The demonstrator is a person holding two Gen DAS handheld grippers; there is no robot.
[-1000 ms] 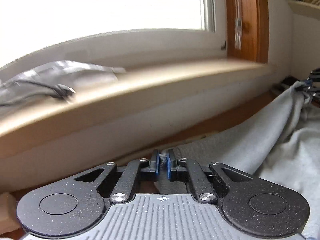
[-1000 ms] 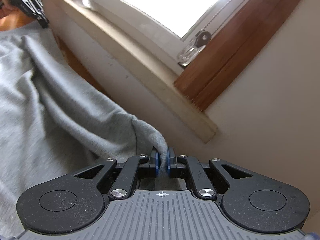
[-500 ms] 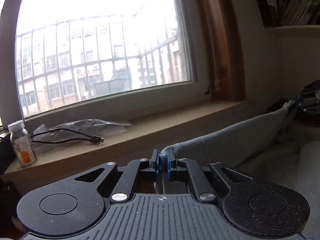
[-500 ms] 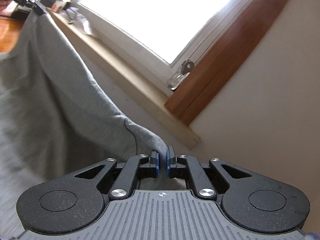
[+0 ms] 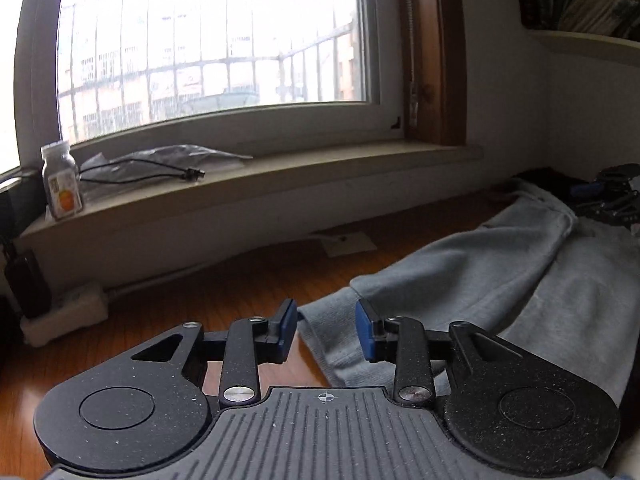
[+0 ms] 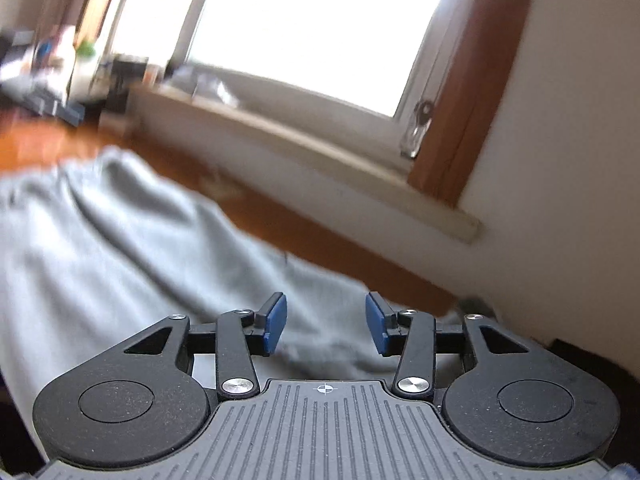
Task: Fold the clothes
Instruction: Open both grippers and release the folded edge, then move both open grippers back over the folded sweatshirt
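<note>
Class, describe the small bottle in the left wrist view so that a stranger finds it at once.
Start at the window sill. Go to its left end: the bottle stands there upright, beside a black cable. It alone has a pale cap and an orange label.

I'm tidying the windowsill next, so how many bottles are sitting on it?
1. A small clear bottle with an orange label stands upright at the sill's left end, beside the black cable. The right wrist view is too blurred to rule out others further along.
</note>
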